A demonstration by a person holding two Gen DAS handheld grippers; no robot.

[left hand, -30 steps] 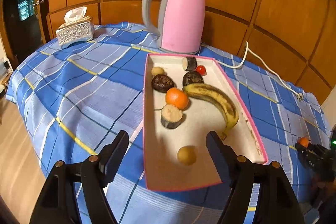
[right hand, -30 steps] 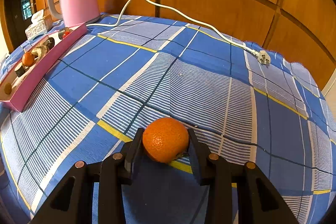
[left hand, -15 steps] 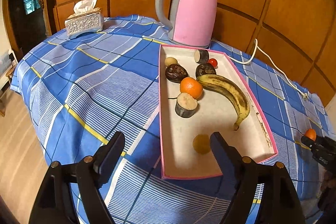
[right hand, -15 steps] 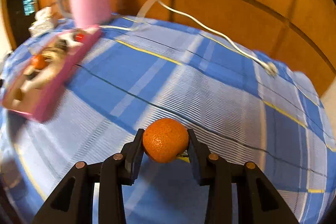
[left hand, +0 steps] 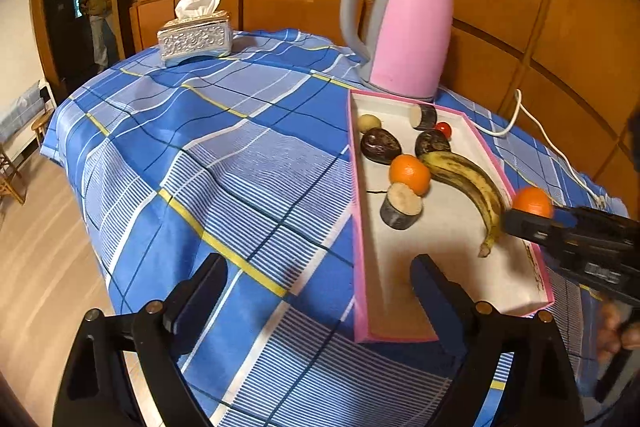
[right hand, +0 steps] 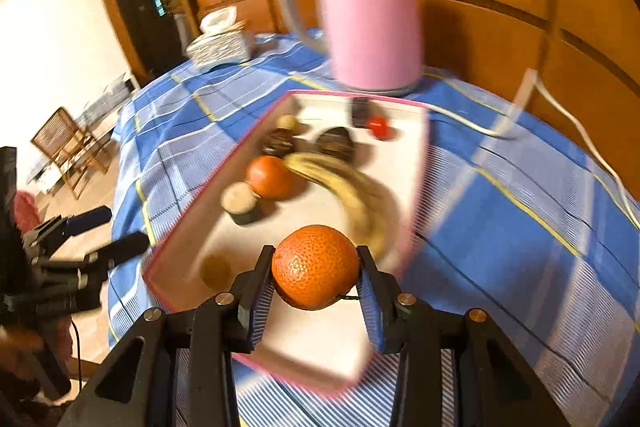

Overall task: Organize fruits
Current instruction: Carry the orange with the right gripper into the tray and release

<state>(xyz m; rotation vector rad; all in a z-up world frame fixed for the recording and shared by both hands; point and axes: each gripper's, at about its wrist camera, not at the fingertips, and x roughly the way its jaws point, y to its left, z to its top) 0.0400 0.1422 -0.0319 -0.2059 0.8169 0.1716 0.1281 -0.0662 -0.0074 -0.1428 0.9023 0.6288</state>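
Note:
A pink-rimmed white tray [left hand: 356,211] lies on the blue checked cloth. It holds a banana [left hand: 468,183], an orange [left hand: 409,169], dark round fruits, cut pieces and a small red fruit. My right gripper [right hand: 316,279] is shut on a second orange [right hand: 316,271], held above the tray's [right hand: 416,155] near end. In the left wrist view that held orange [left hand: 532,202] hangs over the tray's right rim. My left gripper [left hand: 316,291] hovers at the tray's near left corner. Its jaws are opening and nothing is between them. A small brown fruit [right hand: 216,269] lies near that corner.
A pink kettle [left hand: 404,31] stands just behind the tray, its white cable [left hand: 552,147] trailing right across the cloth. A silver tissue box [left hand: 195,39] sits at the far left. The table edge drops off to the left. A person [left hand: 96,11] stands in the doorway.
My right gripper carried the orange up off the cloth and leftward to above the tray. My left gripper's jaws widened and it drew back leftward, leaving the small brown fruit in the tray.

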